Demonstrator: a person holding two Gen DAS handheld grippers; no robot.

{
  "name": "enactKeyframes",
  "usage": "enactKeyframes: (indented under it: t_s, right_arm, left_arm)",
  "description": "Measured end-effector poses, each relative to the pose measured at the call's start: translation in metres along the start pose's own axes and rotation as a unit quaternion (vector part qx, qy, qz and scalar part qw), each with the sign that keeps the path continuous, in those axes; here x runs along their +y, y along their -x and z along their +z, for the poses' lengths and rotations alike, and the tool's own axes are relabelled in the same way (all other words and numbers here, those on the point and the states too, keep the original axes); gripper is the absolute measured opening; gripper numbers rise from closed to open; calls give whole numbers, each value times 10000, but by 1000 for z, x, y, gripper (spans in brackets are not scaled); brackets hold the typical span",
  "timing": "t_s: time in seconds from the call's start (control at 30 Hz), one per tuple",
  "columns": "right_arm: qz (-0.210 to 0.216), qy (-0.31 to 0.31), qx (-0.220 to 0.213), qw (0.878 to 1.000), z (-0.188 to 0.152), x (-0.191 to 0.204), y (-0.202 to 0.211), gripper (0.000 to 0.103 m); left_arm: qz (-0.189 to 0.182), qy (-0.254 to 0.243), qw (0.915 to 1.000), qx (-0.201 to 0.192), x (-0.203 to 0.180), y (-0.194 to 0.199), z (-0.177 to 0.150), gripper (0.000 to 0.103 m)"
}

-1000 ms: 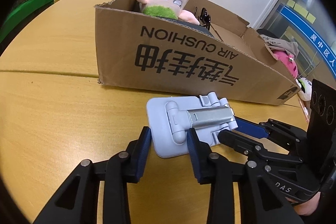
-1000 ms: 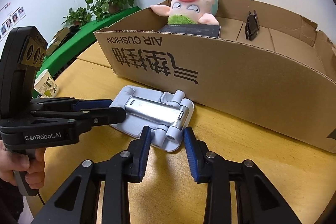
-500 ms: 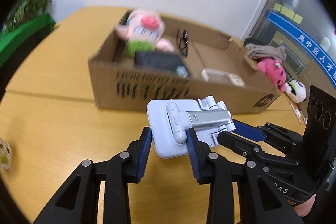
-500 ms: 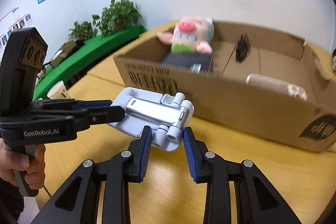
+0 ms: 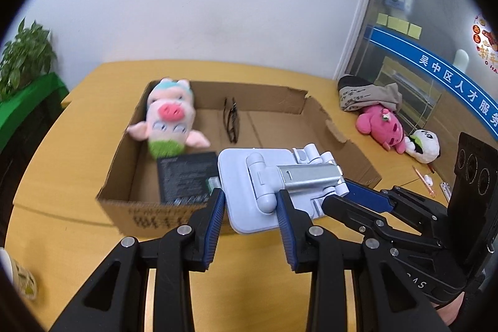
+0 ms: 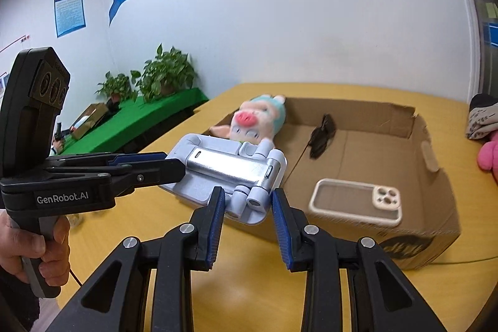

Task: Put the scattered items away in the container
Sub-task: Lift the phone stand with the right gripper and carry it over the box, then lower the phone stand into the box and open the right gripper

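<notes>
Both my left gripper (image 5: pixel 250 226) and right gripper (image 6: pixel 246 221) clamp the phone stand (image 5: pixel 274 185) above the cardboard box (image 5: pixel 124 176) near wall. Uneven release could tip it onto the phone case (image 6: pixel 356 201).

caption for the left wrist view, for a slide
Both grippers, left and right, hold a folded phone stand over the cardboard box.

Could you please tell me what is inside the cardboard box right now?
Inside the cardboard box lie a pig plush, folded glasses, a dark booklet and a phone case. The lifted phone stand hides part of the floor.
</notes>
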State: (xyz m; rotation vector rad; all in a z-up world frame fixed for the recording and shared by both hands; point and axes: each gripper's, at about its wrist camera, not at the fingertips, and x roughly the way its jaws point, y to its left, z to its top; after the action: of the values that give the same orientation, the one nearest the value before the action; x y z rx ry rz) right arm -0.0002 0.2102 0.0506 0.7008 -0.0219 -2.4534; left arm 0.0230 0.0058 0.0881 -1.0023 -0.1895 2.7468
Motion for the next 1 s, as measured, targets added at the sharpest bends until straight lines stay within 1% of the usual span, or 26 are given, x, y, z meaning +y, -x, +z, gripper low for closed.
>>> enactKeyframes:
  t_s: [0.17, 0.27, 0.37, 0.43, 0.57, 0.8, 1.0]
  right_arm:
    - [-143, -16, -197, 9997, 17, -15, 9, 34]
    - [-219, -75, -340, 9992, 30, -27, 16, 34]
    - [-309, -92, -461, 9984, 45, -40, 21, 34]
    - [-408, -72, -486, 9980, 56, -48, 21, 34]
    - [-577, -46, -514, 9970, 74, -65, 16, 34]
    - [-707, -300, -369, 9964, 93, -108, -13, 34]
    - [-738, -616, -49, 9954, 93, -145, -47, 34]
  left_arm:
    - [-108, -200, 9997, -71, -15, -8, 24, 33]
    - [-239, -331, 9991, -146, -24, -12, 43, 33]
    - [-457, -439, 9976, -261, -31, -18, 64, 33]
    - [-588, -436, 9969, -271, -34, -26, 78, 33]
    - [-710, -506, 9958, -264, -40, -46, 101, 33]
    - [-704, -530, 9961, -12, -44, -97, 129, 33]
    - [-776, -396, 9953, 420, -38, -149, 134, 33]
